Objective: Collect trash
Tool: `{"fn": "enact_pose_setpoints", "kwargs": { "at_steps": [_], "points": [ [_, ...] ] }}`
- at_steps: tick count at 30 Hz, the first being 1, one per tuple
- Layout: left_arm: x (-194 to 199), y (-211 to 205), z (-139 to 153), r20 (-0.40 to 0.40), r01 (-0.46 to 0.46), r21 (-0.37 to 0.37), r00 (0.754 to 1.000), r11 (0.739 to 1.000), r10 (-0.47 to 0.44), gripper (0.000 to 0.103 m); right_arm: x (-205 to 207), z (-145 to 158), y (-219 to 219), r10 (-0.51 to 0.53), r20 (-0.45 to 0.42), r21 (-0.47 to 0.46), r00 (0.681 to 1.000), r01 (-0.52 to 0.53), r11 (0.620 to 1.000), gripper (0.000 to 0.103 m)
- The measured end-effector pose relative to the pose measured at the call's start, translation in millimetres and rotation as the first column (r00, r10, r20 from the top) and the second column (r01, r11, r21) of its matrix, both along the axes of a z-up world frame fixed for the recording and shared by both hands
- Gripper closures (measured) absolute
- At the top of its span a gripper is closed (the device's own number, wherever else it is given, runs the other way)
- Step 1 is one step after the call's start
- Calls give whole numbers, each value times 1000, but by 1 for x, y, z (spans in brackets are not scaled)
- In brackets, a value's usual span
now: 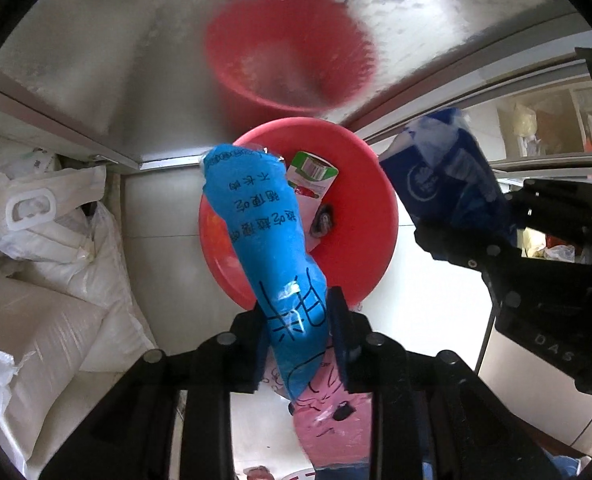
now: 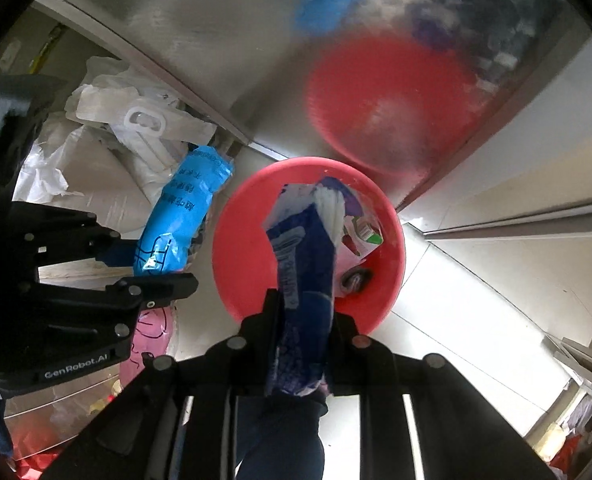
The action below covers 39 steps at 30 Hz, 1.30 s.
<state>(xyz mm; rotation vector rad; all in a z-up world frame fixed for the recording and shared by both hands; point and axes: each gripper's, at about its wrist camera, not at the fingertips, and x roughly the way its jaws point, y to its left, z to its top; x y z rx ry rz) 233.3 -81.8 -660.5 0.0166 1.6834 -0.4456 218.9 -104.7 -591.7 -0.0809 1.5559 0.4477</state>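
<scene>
Over red basin point(image 1: 375, 216) – L tongs point(image 1: 297, 334) w/ blue wrapper point(image 1: 264, 232)

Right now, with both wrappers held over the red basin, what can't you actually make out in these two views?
- Left wrist view: the blue wrapper hides part of the red basin and the carton inside.
- Right wrist view: the dark blue packet covers the basin's middle.
- Small dark object in the basin: too small to identify.
- Whether either gripper's pads still press: hidden by the wrappers.
- The steel panel shows only blurred reflections.
</scene>
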Motion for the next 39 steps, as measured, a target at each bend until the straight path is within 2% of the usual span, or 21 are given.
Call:
{"fn": "enact_pose_setpoints", "kwargs": {
  "at_steps": [1,3,5,7,9,11,14,20,26,31,35,38,39],
  "points": [
    [0,1,-2,-2,-4,-5,1000,1000,4,67,0,-1,-2,-4,2,5,1000,4,1000,66],
    [0,4,-3,2,-19,-23,1000,1000,19,46,2,0,-2,-11,7,11,1000,11,1000,60],
    [2,8,-4,5,-37,-35,999,999,37,36,3,1,-2,-5,11,14,1000,5,1000,58],
    [3,12,-4,9,-49,-10,999,999,49,34,3,2,-1,5,18,-4,1000,-5,1000,52],
    [4,15,-2,12,-62,13,998,998,62,30,3,7,-2,0,16,-5,1000,0,1000,51],
    [1,18,7,17,-73,13,997,997,73,26,2,12,-3,-8,15,1,1000,8,1000,50],
    [-6,24,21,38,-77,37,996,996,76,20,-2,23,-2,-3,27,2,1000,3,1000,44],
    [-23,34,60,92,-111,87,990,990,103,16,-20,63,4,41,107,-13,993,-39,999,35],
    [-48,38,134,207,-144,74,970,987,126,10,-38,112,0,-7,180,-21,984,11,1000,34],
    [-76,42,214,306,-166,85,943,983,133,10,-55,183,2,-30,268,11,963,28,1000,34],
    [-100,48,284,385,-207,70,908,976,165,10,-79,252,8,-11,366,43,930,-6,999,28],
    [-120,54,339,471,-237,69,864,969,178,10,-95,300,10,-1,423,61,906,-27,998,27],
    [-129,57,362,505,-249,64,843,966,184,10,-101,319,9,0,450,64,893,-32,997,24]
  ]
}}
